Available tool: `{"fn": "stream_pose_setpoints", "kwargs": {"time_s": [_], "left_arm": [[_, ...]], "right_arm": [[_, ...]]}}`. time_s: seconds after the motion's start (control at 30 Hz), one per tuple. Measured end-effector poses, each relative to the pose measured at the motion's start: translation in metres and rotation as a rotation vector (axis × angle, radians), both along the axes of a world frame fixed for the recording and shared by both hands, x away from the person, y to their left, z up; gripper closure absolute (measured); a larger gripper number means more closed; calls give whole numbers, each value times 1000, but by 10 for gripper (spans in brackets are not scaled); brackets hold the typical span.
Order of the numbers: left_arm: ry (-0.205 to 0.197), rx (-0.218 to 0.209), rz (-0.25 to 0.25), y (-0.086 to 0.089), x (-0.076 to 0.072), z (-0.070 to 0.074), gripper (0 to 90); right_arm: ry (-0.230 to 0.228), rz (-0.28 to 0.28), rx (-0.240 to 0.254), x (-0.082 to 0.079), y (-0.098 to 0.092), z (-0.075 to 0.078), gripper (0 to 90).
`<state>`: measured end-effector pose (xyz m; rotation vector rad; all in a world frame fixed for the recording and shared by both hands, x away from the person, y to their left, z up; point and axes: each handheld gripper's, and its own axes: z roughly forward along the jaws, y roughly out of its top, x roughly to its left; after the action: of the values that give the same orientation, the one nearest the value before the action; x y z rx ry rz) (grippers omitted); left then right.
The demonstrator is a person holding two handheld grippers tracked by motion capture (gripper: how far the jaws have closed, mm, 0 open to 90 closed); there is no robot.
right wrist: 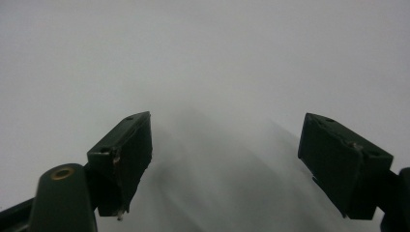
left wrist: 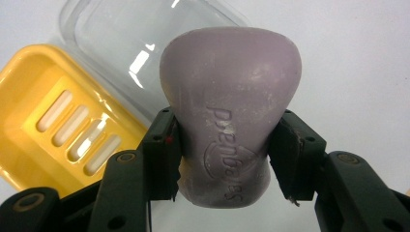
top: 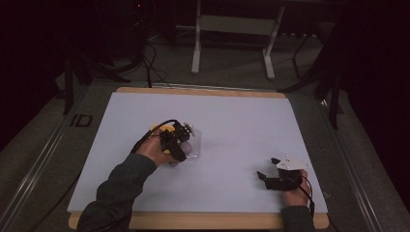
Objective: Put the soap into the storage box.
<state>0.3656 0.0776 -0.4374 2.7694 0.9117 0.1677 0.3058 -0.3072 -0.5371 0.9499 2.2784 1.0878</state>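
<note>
one soap bar, one yellow tray, one clear lid

Dim lab, cables, white-topped table, stand legs

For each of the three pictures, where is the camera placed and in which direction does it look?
High view: fixed above the person's side, looking forward and down on the white table; both forearms, the left gripper and the right gripper show.
Left gripper view: rides on the left gripper, looking along its jaws, shut on a purple soap bar, toward a yellow soap dish and a clear lid.
Right gripper view: rides on the right gripper, looking at the bare table; jaws open.
Shared: high and left gripper views both show the yellow dish.
</note>
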Motion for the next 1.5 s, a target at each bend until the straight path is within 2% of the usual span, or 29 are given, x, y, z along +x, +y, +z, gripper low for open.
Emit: {"fn": "stream_pose_setpoints", "kwargs": {"time_s": [0.77, 1.1, 1.2, 1.5], "left_arm": [[-13, -16, 82, 26, 12, 4, 499], [-9, -23, 103, 32, 17, 4, 498], [-6, -40, 122, 36, 21, 4, 499], [0, -40, 148, 43, 26, 2, 499]], "right_arm": [[0, 0, -2, 0, 0, 0, 194], [1, 1, -2, 0, 0, 0, 194], [1, 1, -4, 0, 0, 0, 194], [1, 1, -3, 0, 0, 0, 194]]}}
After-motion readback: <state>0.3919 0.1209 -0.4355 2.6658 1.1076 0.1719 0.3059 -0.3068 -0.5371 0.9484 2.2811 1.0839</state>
